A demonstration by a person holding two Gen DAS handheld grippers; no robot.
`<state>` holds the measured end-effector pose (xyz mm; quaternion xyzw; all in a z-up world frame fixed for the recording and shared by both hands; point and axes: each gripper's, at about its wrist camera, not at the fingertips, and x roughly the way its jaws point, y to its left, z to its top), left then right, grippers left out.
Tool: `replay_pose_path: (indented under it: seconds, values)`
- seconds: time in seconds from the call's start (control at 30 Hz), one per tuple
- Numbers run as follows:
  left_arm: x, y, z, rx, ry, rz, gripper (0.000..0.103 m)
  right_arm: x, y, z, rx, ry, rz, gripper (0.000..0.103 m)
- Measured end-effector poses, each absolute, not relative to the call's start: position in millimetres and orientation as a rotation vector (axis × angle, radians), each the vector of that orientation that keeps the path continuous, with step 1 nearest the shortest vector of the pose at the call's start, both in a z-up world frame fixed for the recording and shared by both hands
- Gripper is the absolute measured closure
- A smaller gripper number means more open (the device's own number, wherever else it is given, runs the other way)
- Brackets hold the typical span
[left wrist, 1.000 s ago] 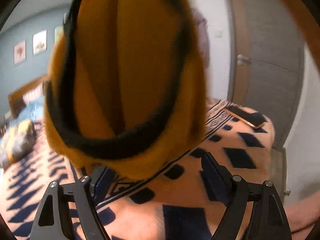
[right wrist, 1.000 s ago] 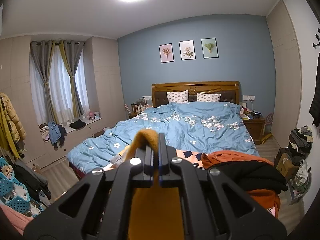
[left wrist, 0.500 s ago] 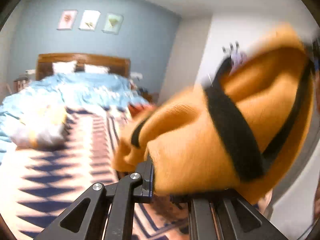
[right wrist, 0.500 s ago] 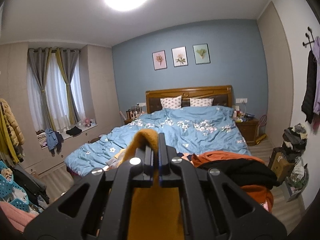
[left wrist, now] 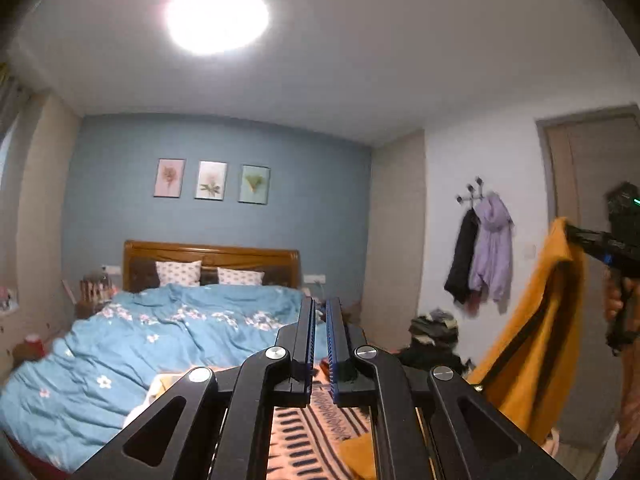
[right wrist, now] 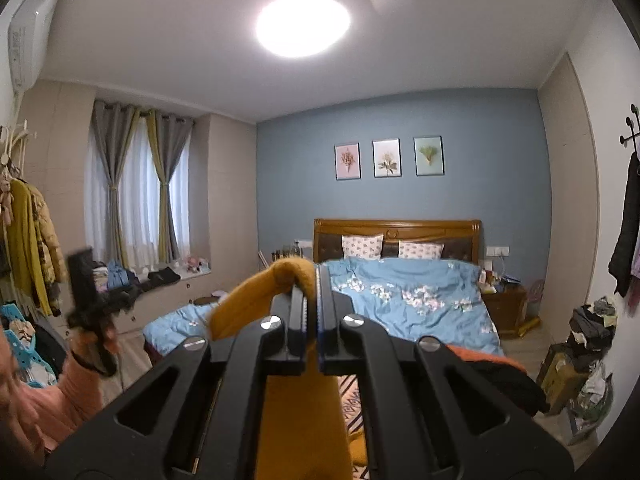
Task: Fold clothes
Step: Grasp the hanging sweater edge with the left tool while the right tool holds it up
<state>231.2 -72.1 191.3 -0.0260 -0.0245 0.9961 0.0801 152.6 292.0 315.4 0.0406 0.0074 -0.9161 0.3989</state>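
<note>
A mustard-yellow garment with black trim (left wrist: 532, 352) hangs at the right of the left wrist view, pinched at its top by my right gripper (left wrist: 576, 236). In the right wrist view my right gripper (right wrist: 311, 280) is shut on a fold of that garment (right wrist: 256, 304), whose cloth drapes below the jaws. My left gripper (left wrist: 318, 308) has its jaws almost together with nothing between them, held up to the left of the hanging garment. It shows blurred in the right wrist view (right wrist: 86, 280).
An orange patterned blanket (left wrist: 316, 432) lies below the grippers. A bed with a blue floral duvet (left wrist: 180, 328) stands behind. Coats hang on wall hooks (left wrist: 480, 264). A clothes pile (right wrist: 592, 340) sits on the floor at right; orange and black clothes (right wrist: 492, 372) lie nearby.
My left gripper has let go of the yellow garment and swung up and away from it. The garment now hangs from my right gripper alone.
</note>
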Motion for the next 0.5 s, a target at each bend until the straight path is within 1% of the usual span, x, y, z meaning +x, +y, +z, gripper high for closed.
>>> replay_pose_path:
  seconds: [0.03, 0.1, 0.13, 0.17, 0.2, 0.23, 0.3, 0.33, 0.37, 0.43, 0.5]
  values:
    - [223.5, -64.5, 179.1, -0.148, -0.058, 2.946, 0.097, 145.6, 285.8, 307.7, 0.150, 0.030, -2.313, 0.099]
    - [208.1, -49.2, 154.8, -0.284, -0.030, 2.876, 0.090, 128.4, 275.3, 285.8, 0.244, 0.026, -2.301, 0.099]
    - [200.9, -39.5, 138.7, -0.348, -0.018, 2.830, 0.070, 120.3, 271.8, 276.5, 0.282, 0.016, -2.291, 0.099]
    - [194.2, -26.6, 116.5, -0.409, -0.009, 2.771, 0.048, 111.5, 269.3, 266.9, 0.319, 0.007, -2.291, 0.099]
    - [187.5, -13.7, 94.3, -0.467, 0.000, 2.710, 0.043, 101.1, 268.0, 256.0, 0.361, -0.010, -2.295, 0.099]
    - [182.8, 0.0, 73.8, -0.518, 0.021, 2.653, 0.041, 93.5, 268.7, 249.1, 0.386, -0.025, -2.296, 0.099]
    - [183.1, 25.3, 43.3, -0.556, 0.097, 2.562, 0.040, 78.1, 273.5, 238.3, 0.425, -0.059, -2.311, 0.099]
    - [184.8, 36.8, 28.4, -0.558, 0.115, 2.518, 0.036, 71.1, 276.1, 233.4, 0.442, -0.075, -2.318, 0.099]
    - [185.2, 44.1, 18.5, -0.576, 0.113, 2.481, 0.029, 66.1, 279.8, 230.1, 0.452, -0.089, -2.323, 0.099]
    - [185.9, 60.3, 1.0, -0.620, 0.119, 2.387, 0.027, 58.0, 286.6, 224.4, 0.468, -0.111, -2.333, 0.099]
    - [186.9, 80.0, -13.5, -0.617, 0.172, 2.331, 0.024, 52.6, 288.7, 220.5, 0.487, -0.131, -2.340, 0.099]
